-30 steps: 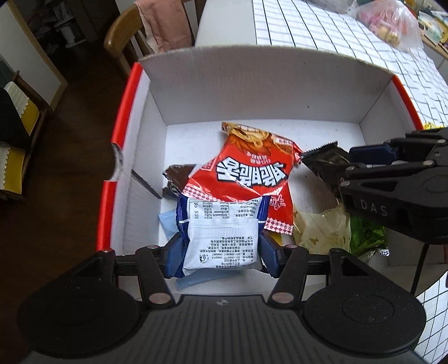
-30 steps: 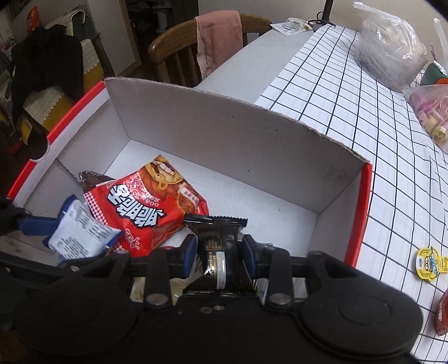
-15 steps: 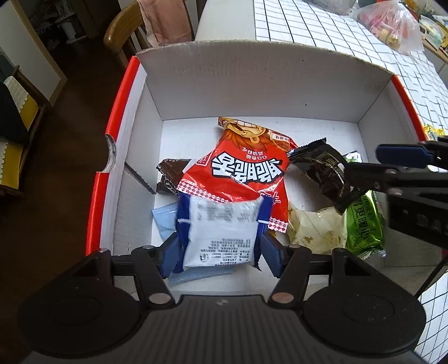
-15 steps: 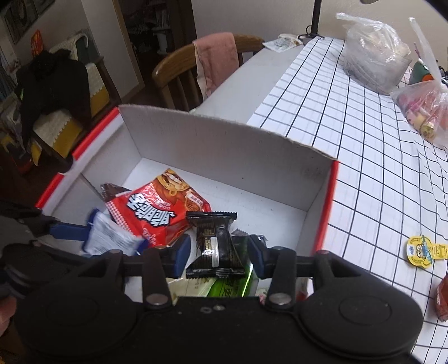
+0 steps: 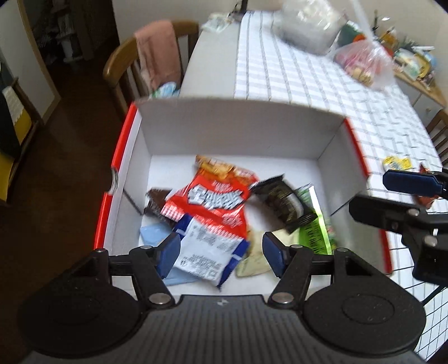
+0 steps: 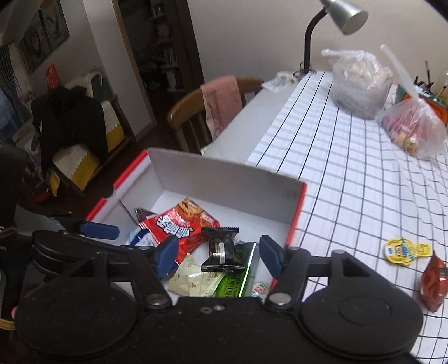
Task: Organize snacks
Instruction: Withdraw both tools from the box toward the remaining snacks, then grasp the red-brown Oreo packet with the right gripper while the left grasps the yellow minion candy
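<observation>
A white cardboard box (image 5: 238, 131) with red edges holds several snack packets. A white-and-blue packet (image 5: 210, 254) lies loose on the big red packet (image 5: 215, 196). My left gripper (image 5: 221, 252) hangs above it, jaws opening, pads clear of the packet. A black packet (image 6: 221, 249) rests on a green packet (image 6: 235, 282) inside the box (image 6: 224, 182). Above it, my right gripper (image 6: 219, 254) has its jaws opening and nothing pressed between the pads. A yellow packet (image 6: 406, 250) and a red-brown packet (image 6: 434, 280) lie on the checked tablecloth to the box's right.
The box sits at the table's left edge, with dark floor beyond it. A wooden chair (image 6: 193, 112) draped with a pink cloth stands behind it. Two plastic bags (image 6: 361, 84) and a desk lamp (image 6: 344, 14) stand at the table's far end.
Both grippers have opened and risen. The left one let go of the white-and-blue packet, which now lies on the red packet. The right one released the black packet onto the green one.
</observation>
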Available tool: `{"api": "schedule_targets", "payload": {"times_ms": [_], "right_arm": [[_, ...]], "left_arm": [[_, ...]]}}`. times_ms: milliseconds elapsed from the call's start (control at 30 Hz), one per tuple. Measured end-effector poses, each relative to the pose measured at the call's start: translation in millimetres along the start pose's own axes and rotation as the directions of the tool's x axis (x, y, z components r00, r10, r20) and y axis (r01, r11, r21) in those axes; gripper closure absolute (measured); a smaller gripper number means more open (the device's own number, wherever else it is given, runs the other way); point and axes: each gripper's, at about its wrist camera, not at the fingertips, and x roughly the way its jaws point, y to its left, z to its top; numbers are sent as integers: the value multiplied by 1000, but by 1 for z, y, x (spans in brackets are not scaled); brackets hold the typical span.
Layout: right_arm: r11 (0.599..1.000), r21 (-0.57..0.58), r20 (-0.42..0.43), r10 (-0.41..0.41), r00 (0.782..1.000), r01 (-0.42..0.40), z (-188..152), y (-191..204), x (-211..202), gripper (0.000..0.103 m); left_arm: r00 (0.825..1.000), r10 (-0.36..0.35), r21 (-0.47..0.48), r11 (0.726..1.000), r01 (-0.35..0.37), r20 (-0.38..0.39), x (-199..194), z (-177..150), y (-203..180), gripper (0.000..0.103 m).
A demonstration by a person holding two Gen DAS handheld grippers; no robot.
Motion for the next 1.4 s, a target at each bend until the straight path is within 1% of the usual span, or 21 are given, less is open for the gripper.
{"api": "schedule_targets", "payload": {"times_ms": [100, 167, 200, 233, 267, 400, 533, 567, 767, 867, 933, 1033, 1133, 1233, 1300, 1400], "right_arm": [[1000, 11, 34, -4, 999, 4, -3, -9, -19, 34], [1000, 21, 53, -6, 999, 5, -6, -17, -31, 28], [1000, 26, 62, -7, 998, 5, -7, -21, -36, 27], [999, 31, 69, -10, 998, 8, -9, -25, -41, 24], [999, 35, 76, -15, 997, 12, -11, -29, -45, 22], [998, 58, 97, -31, 995, 25, -20, -49, -61, 16], [995, 84, 114, -66, 991, 56, -29, -73, -76, 4], [994, 91, 118, -74, 990, 63, -31, -79, -79, 2], [987, 120, 112, -118, 987, 104, -47, -121, -95, 1], [985, 114, 98, -140, 985, 129, -57, -145, -100, 1], [985, 96, 88, -154, 984, 145, -64, -162, -103, 0], [983, 64, 65, -175, 982, 171, -76, -190, -102, 1], [984, 28, 34, -177, 984, 176, -84, -218, -95, 1], [986, -43, 2, -162, 987, 162, -88, -241, -81, 2], [983, -105, -22, -156, 988, 152, -90, -252, -70, 5], [978, -161, -50, -140, 989, 130, -91, -269, -53, 7]], "left_arm": [[999, -20, 23, 1000, 19, 49, -14, 2, -13, 39], [997, -32, 36, 999, 30, 74, -21, 4, -23, 38], [996, -41, 41, 998, 38, 80, -23, 5, -28, 35], [995, -51, 43, 998, 47, 88, -25, 6, -32, 29], [993, -60, 42, 998, 57, 98, -26, 7, -36, 28], [989, -100, 55, 994, 94, 112, -30, 13, -56, 28], [984, -124, 87, 990, 113, 129, -32, 17, -82, 28], [982, -131, 93, 988, 120, 132, -32, 18, -89, 27], [976, -158, 125, 982, 140, 148, -28, 25, -132, 27], [970, -175, 138, 979, 153, 169, -26, 28, -158, 27], [969, -183, 151, 976, 158, 168, -21, 32, -177, 27], [969, -193, 174, 971, 166, 154, -10, 38, -206, 27], [974, -191, 200, 966, 165, 122, 6, 46, -234, 27], [979, -188, 248, 955, 165, 74, 25, 52, -260, 27], [983, -178, 278, 948, 156, 56, 37, 54, -274, 27], [985, -169, 284, 947, 153, 33, 53, 58, -288, 27]]}}
